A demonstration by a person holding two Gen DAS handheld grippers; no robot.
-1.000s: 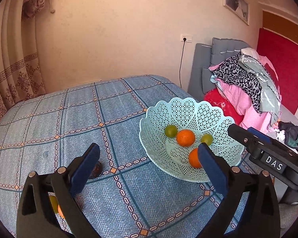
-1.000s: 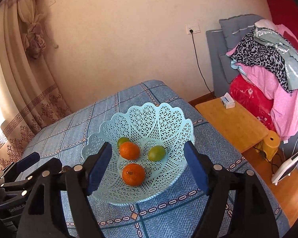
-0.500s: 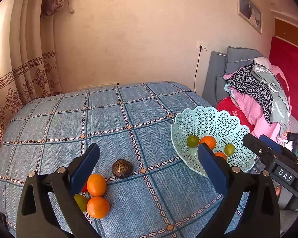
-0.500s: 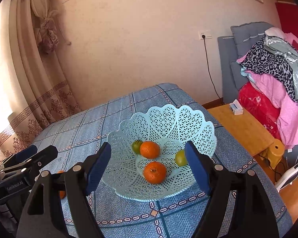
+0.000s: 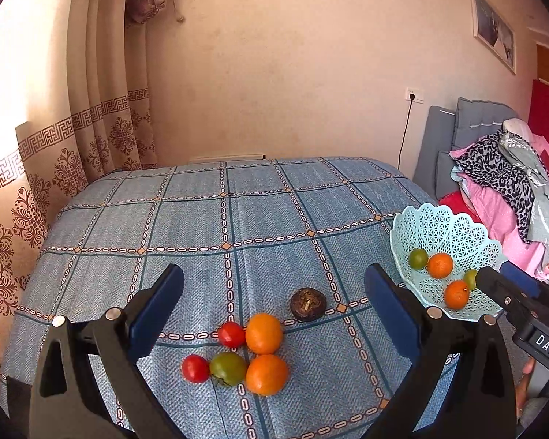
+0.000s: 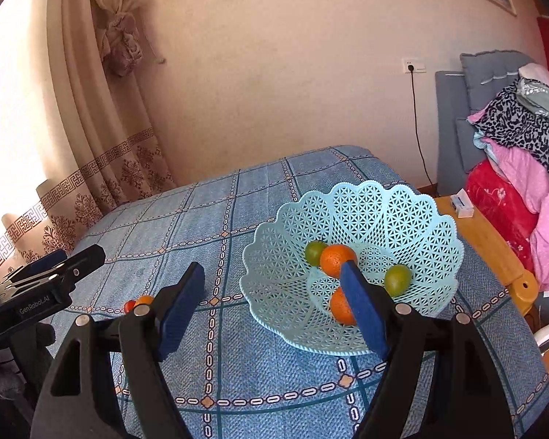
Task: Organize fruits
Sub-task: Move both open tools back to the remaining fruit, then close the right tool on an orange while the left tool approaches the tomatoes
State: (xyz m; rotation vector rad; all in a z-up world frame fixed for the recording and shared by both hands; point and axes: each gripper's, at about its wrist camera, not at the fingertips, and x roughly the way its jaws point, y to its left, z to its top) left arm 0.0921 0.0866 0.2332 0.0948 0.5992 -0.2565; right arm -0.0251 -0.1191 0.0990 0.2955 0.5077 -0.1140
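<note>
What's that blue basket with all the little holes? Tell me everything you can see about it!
The basket is a pale turquoise bowl, plastic by the look of it, with lacy cut-out walls and a scalloped, petal-like rim. It sits upright on the blue checked tablecloth near the table's right edge, beside a wooden side table. Inside lie two oranges and two green fruits. Neither claw touches it; one pad of the open right claw only hides part of it from the right wrist camera.
</note>
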